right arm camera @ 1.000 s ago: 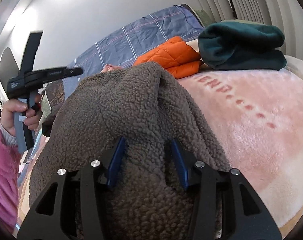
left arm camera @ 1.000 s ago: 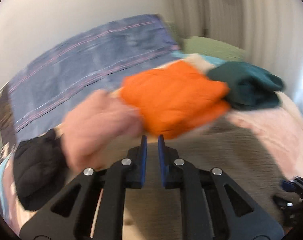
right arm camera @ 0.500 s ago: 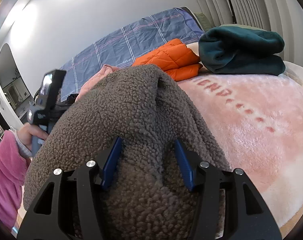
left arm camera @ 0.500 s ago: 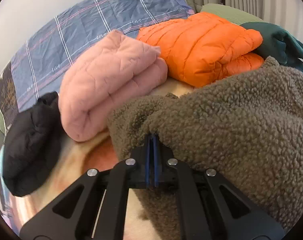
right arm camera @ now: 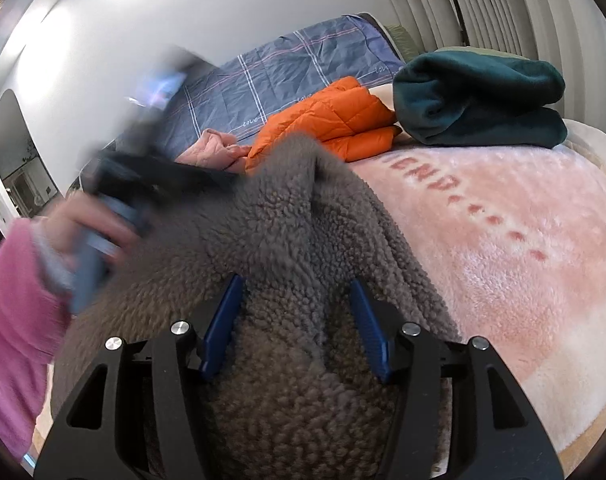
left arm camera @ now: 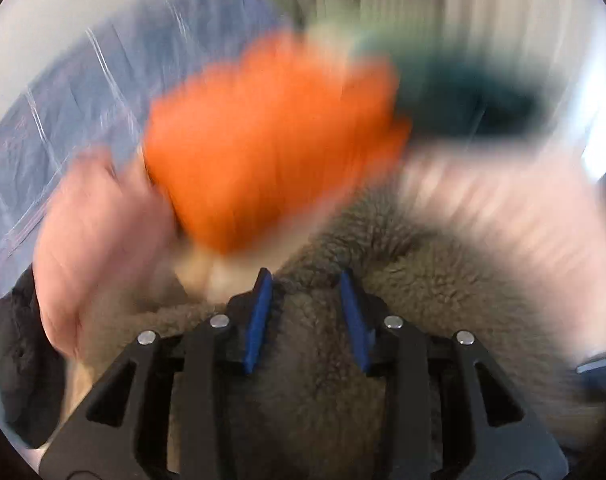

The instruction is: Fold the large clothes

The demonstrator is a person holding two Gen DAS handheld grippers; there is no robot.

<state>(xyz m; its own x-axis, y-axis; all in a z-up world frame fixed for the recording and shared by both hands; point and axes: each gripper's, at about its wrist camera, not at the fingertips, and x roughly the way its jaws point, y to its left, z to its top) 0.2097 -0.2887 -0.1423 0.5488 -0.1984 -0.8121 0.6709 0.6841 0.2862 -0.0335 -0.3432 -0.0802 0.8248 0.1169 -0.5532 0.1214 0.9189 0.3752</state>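
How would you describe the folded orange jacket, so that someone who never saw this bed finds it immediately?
Start at the pink plush blanket covering the bed and look to its far end, before the blue checked quilt. There, the orange quilted puffer jacket lies folded between a pale pink padded garment and a dark green fleece bundle. It alone is bright orange.

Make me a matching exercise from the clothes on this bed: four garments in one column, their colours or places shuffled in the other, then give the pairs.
Things:
1. puffer jacket
2. fleece blanket
3. sherpa jacket
4. quilted jacket

Descriptions:
A. brown, between the right gripper's pads
B. pale pink, left of the orange one
C. orange
D. dark green, folded at the far right

Pairs: 1-C, 2-D, 3-A, 4-B
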